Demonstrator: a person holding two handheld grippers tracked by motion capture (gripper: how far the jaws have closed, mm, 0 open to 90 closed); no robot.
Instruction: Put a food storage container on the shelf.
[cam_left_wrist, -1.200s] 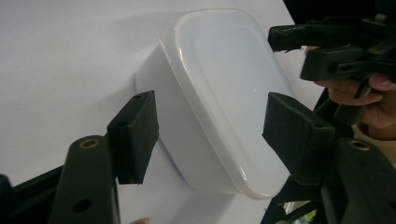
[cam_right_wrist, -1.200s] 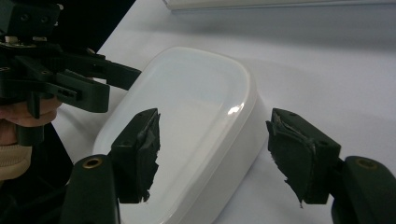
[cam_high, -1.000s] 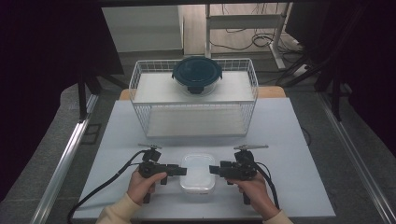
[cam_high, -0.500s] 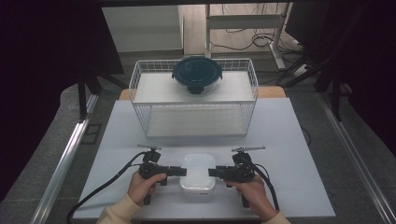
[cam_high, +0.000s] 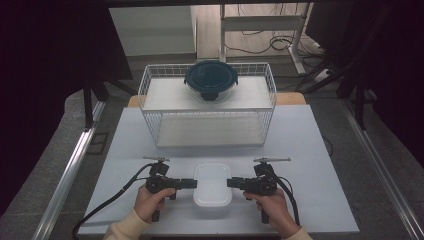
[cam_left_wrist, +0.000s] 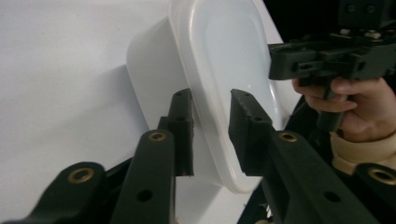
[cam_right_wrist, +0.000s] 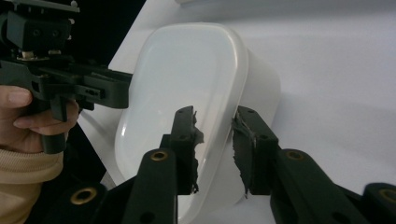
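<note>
A white lidded container is seen lying on the white surface, near its front edge, between the two hands. The left tool is held at the container's left edge, its jaws set apart on either side of the lid's rim; contact cannot be told. The right tool is held at the opposite edge, its jaws likewise parted astride the rim. Further back, a white wire basket is placed on the surface, and a round dark-lidded bowl is seen resting on top of it.
</note>
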